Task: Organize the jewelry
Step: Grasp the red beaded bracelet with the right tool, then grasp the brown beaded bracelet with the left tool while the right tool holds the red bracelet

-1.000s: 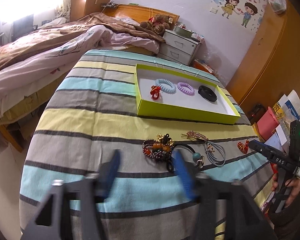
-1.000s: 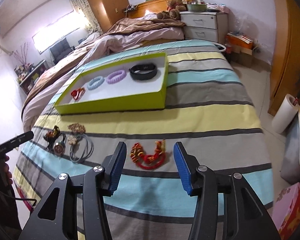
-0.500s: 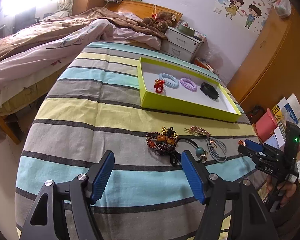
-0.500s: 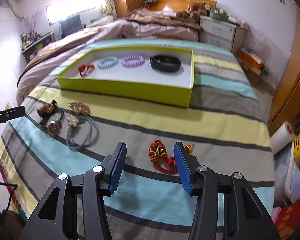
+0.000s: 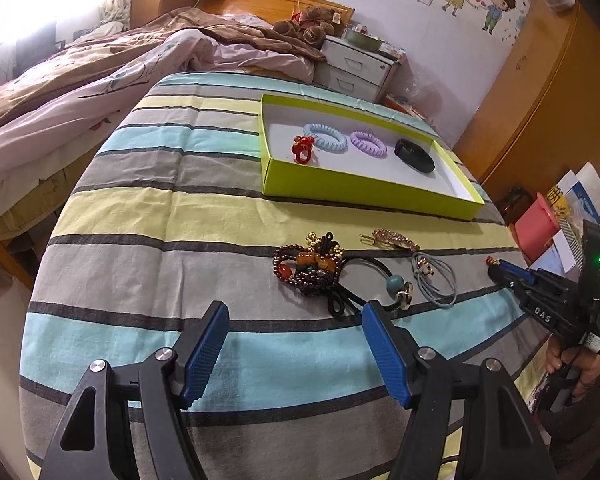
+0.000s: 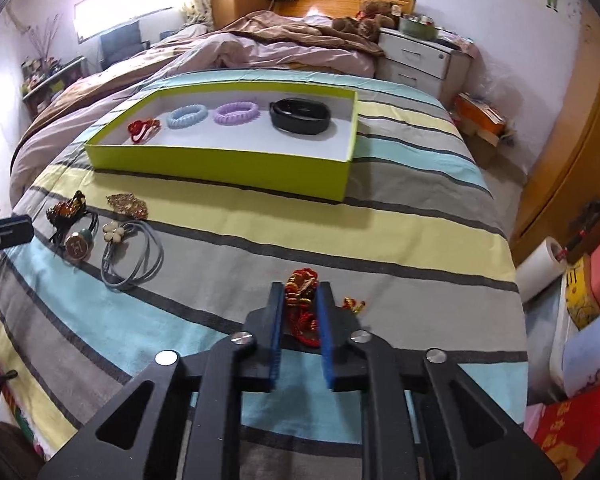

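Observation:
A lime green box [image 6: 220, 162] [image 5: 364, 192] on the striped bed holds a red ring [image 6: 142, 130], a blue coil tie [image 6: 187, 115], a purple coil tie [image 6: 236, 112] and a black band [image 6: 300, 116]. My right gripper [image 6: 300, 300] is shut on a red and gold beaded bracelet [image 6: 302, 304] near the bed's front. My left gripper [image 5: 294, 344] is open and empty, short of a dark beaded bracelet [image 5: 308, 266]. A gem hair clip [image 5: 392, 239], a black cord tie [image 5: 380, 284] and a grey elastic [image 5: 436, 280] lie beside it.
A rumpled brown and pink quilt [image 5: 80, 80] covers the bed to the left. A white nightstand [image 6: 420, 58] stands behind the striped bed, a wooden wardrobe [image 5: 540, 100] to the right. Boxes and a paper roll [image 6: 540, 264] crowd the floor at right.
My right gripper has closed on the red and gold bracelet. My left gripper has drawn back a little from the dark beaded bracelet and stays open.

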{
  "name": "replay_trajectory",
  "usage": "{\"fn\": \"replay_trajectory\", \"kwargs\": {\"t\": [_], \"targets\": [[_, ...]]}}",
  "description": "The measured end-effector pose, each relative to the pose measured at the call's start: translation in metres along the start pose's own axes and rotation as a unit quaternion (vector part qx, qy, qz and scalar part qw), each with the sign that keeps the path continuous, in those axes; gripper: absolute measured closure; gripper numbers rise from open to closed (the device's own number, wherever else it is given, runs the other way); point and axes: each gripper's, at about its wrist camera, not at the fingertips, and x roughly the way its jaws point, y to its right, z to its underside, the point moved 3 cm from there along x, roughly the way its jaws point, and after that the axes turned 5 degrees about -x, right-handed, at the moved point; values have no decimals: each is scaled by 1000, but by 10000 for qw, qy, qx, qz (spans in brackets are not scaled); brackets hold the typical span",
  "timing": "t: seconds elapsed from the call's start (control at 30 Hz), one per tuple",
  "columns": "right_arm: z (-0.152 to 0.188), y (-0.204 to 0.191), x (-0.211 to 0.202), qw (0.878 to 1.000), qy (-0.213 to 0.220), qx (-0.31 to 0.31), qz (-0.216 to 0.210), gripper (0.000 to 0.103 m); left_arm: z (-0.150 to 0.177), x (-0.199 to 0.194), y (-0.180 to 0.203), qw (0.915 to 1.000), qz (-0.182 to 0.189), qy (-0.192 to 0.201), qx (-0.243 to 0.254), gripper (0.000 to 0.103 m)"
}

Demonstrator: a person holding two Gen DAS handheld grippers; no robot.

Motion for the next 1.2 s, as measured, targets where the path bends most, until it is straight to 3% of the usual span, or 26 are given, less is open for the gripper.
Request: {"fn": "replay_trajectory", "kwargs": {"t": [0.2,0.6,0.9,1.2], "targets": [[0,1,-6,9998,161,117,16,95,-6,5,5,9997,-217,46,96,35],[-4,-4,-20,9983,465,299,-160,95,-19,27,16,9988,-445,-9,186,36],[-5,-7,-21,9976,529,365,-245,95,-20,33,20,9981,-547,-47,268,62],[-6,-9,-22,9973,561,377,-276,95,-20,29,18,9985,-485,16,233,73]]}}
